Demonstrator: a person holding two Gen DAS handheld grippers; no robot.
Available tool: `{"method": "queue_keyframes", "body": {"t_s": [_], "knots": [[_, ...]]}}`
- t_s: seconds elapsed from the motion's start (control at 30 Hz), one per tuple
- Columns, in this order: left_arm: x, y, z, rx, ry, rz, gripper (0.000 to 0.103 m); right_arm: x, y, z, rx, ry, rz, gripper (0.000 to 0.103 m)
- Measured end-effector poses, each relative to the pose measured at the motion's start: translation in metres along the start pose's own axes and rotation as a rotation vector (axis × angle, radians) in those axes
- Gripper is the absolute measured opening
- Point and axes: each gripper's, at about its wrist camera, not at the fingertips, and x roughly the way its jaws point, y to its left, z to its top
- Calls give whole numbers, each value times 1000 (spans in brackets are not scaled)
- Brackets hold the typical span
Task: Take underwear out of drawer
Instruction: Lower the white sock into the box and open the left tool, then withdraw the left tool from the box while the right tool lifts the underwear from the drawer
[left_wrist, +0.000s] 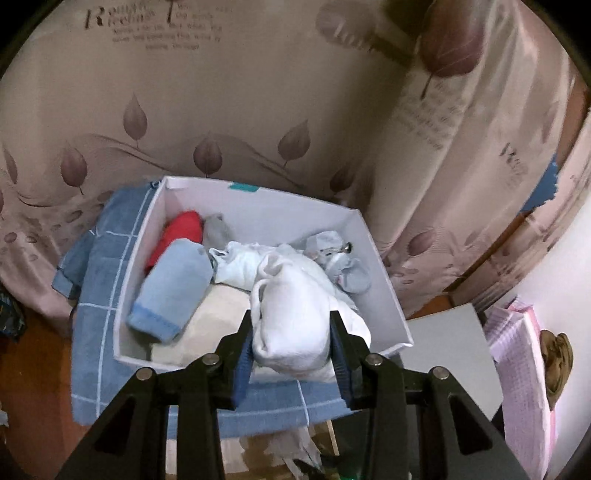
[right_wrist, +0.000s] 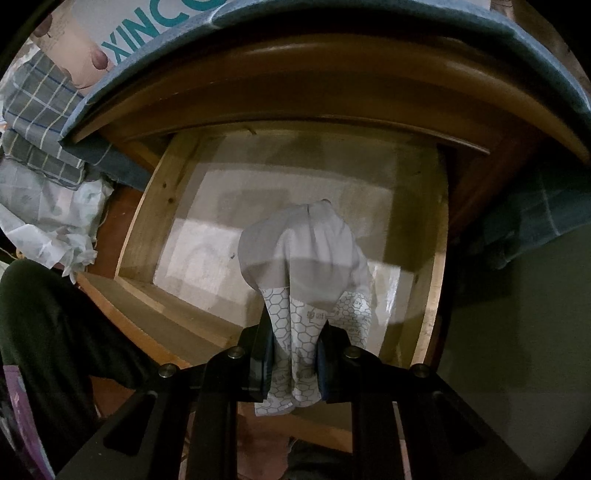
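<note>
Our left gripper (left_wrist: 291, 332) is clamped on a white garment (left_wrist: 295, 317), holding it over the white box (left_wrist: 384, 266) of clothes. Our right gripper (right_wrist: 293, 350) is closed tight on grey patterned underwear (right_wrist: 306, 251), which hangs above the open wooden drawer (right_wrist: 147, 210).

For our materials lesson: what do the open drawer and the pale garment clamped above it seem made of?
Open wooden drawer: apparently unvarnished pale wood, with visible grain and knots. Pale patterned garment, held by the right gripper: soft knit fabric, seemingly, since it folds and drapes; its band carries a printed honeycomb pattern.
</note>
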Motion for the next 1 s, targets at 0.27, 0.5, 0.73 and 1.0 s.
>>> {"method": "queue_keyframes", "body": {"t_s": [0.27, 0.5, 0.73, 1.0], "knots": [[53, 11, 0, -51, 40, 22, 38, -1, 0, -1, -7, 5, 10, 17], [74, 17, -5, -53, 81, 34, 43, 1, 1, -1, -8, 9, 10, 17], [67, 26, -3, -76, 57, 94, 55, 4, 1, -2, -7, 21, 6, 17], [17, 30, -13, -22, -74, 110, 58, 8, 0, -2, 0, 34, 0, 17]]}}
